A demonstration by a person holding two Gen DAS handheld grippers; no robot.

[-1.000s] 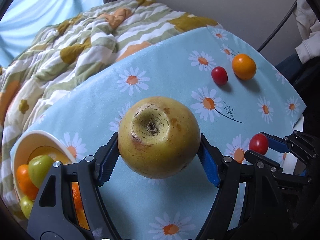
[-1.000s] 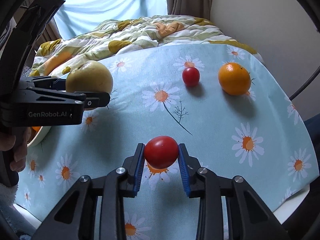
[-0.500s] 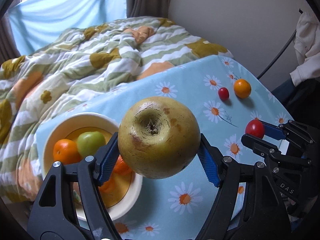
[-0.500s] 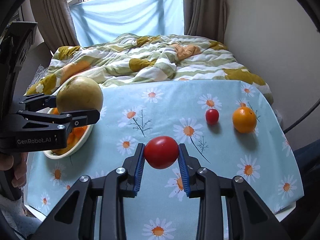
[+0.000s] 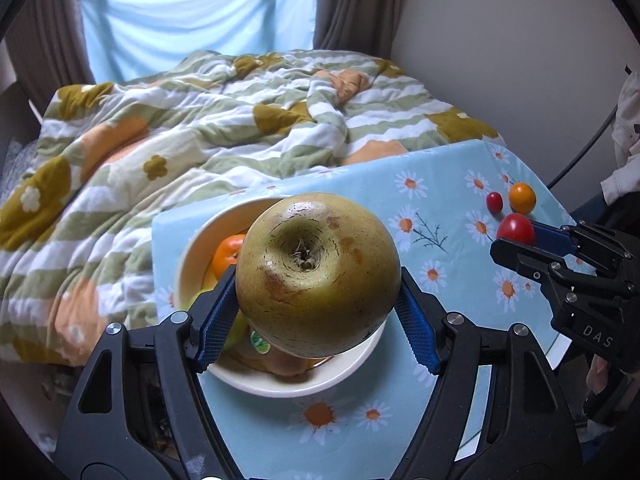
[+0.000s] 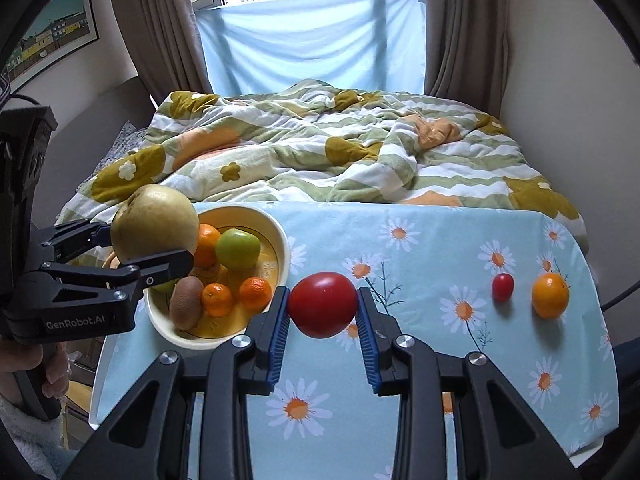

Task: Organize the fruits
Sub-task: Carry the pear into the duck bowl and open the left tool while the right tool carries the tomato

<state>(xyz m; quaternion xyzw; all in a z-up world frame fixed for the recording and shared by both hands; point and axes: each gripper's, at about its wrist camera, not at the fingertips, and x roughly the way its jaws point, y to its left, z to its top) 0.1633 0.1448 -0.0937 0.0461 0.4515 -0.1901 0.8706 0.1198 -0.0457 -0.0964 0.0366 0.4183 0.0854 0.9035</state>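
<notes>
The pear [image 5: 318, 276], gripped in your left fingers [image 5: 216, 320], has travelled from the open worktop [image 6: 440, 240] to just above the bowl [image 6: 276, 236], ready to release, while your right fingers [image 6: 280, 320] grip the tomato [image 6: 322, 305] nearby.

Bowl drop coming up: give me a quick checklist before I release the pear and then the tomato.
1. Left gripper jaws clamped on the pear: ok.
2. Pear over the bowl: ok in the left wrist view; the right wrist view puts it at the bowl's left rim.
3. Room in the bowl: cannot tell. It already holds oranges, a green apple and a kiwi; the pear may land on them.
4. Right gripper jaws clamped on the large tomato: ok.
5. Large tomato over the bowl: not ok, it hangs over the tablecloth beside it.
6. Small tomato and loose orange collected: not ok, they lie on the cloth.
</notes>
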